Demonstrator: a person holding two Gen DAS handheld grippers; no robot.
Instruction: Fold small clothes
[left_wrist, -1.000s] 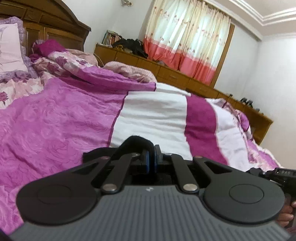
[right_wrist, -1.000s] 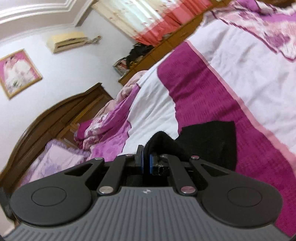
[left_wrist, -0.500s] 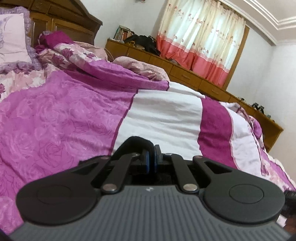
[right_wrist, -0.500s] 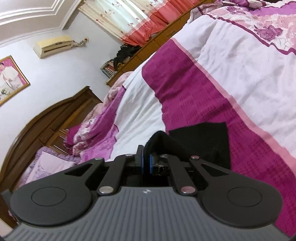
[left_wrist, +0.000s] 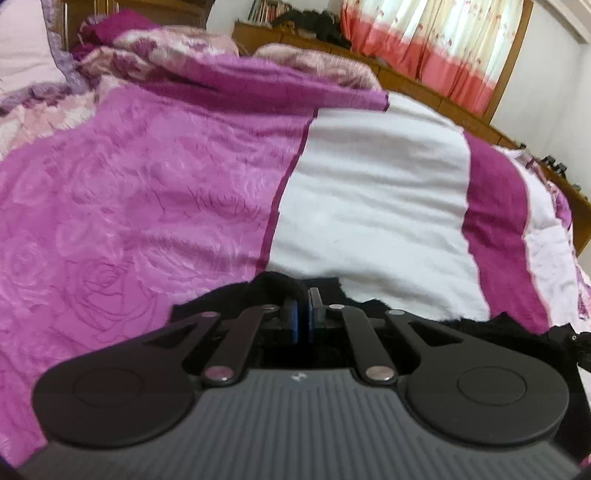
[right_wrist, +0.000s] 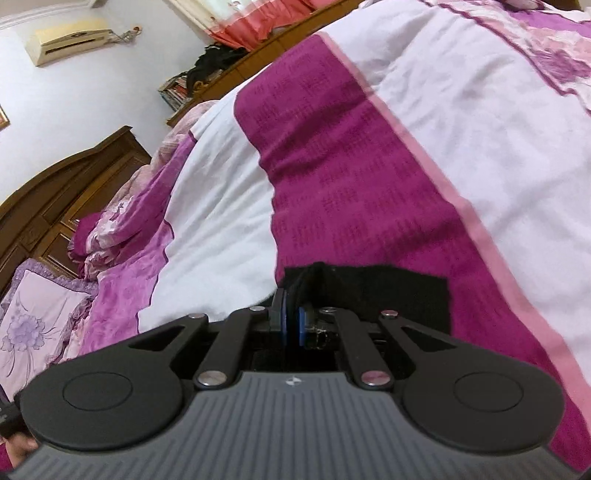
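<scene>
Black garment (right_wrist: 388, 291) now lies lower on the bedspread (right_wrist: 351, 147) than a second ago; I've brought both ends down over its magenta stripe. Left gripper (left_wrist: 303, 308) and right gripper (right_wrist: 292, 319) each pinch cloth. Fold is landing; I'd release next.

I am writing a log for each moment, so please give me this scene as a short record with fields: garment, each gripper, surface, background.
garment: black garment, small, lying on the bedspread, pinched at two places
left gripper: jaws shut on a raised fold of the black garment
right gripper: jaws shut on the black garment
surface: bedspread with pink, white and magenta bands
background: wooden headboard, pink-and-cream curtain, air conditioner on the wall
</scene>
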